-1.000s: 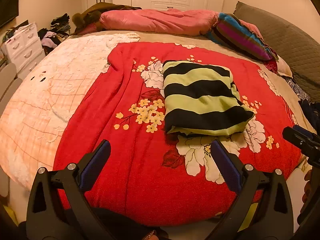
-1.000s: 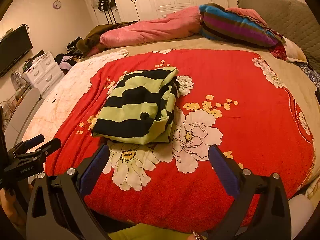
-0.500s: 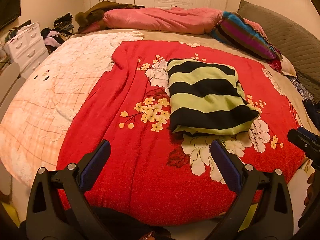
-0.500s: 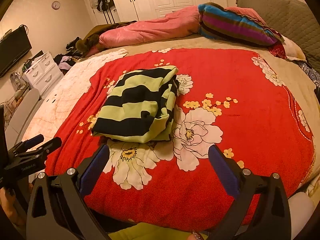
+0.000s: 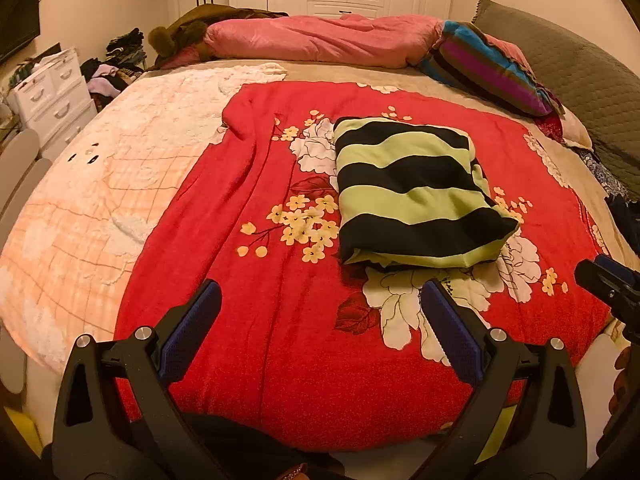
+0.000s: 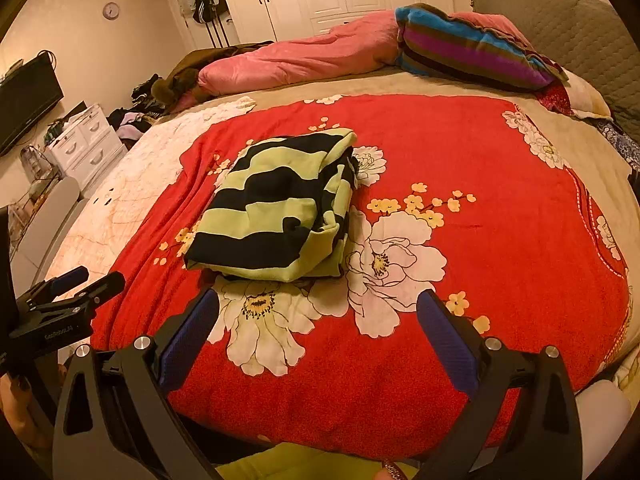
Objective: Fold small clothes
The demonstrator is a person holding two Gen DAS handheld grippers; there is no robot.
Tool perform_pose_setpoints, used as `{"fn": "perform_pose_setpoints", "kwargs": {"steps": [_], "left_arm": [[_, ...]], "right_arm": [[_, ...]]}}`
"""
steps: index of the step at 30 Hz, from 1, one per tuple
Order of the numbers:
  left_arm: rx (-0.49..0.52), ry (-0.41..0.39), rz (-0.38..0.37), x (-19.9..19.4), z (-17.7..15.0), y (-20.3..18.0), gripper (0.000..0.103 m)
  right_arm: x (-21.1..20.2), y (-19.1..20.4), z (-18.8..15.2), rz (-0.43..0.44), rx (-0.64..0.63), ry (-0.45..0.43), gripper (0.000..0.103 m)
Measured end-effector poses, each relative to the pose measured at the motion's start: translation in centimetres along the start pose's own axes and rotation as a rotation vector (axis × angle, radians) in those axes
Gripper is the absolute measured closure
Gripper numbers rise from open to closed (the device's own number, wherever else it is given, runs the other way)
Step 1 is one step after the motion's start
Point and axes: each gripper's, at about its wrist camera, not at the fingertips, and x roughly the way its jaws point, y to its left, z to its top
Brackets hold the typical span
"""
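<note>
- The striped garment (image 5: 416,196), black and pale green, lies folded into a compact block on the red floral blanket (image 5: 260,340), a little toward the far side of the blanket's middle; we read it as a finished fold, since its layers are stacked and no sleeve or hem trails out.
- Seen from the right wrist, the garment (image 6: 276,208) shows its stacked edges on the side nearest us and to the right, which suggests the last fold closed toward that corner.
- Our left gripper (image 5: 320,312) hangs above the near edge of the blanket with its jaws spread wide and nothing between them; it is well apart from the garment.
- Our right gripper (image 6: 316,320) is likewise spread and empty, near the garment's front edge but not touching it.
- We judge both tools are held back and low at the bed's edge because the piece needs no further handling, and a wide stance is ready for the next item.
- The pink quilt (image 5: 320,40) and the striped pillow (image 5: 484,72) sit along the far edge of the bed, leaving the blanket as our working surface.
- Whether another small garment waits nearby we cannot tell.
</note>
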Motion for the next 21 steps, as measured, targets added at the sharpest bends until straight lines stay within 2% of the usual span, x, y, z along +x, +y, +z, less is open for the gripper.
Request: {"fn": "perform_pose_setpoints", "kwargs": {"steps": [21], "left_arm": [[0.000, 0.000, 0.003, -0.02, 0.02, 0.05, 0.009]], "right_arm": [[-0.01, 0.25, -0.25, 0.002, 0.002, 0.011, 0.004]]}}
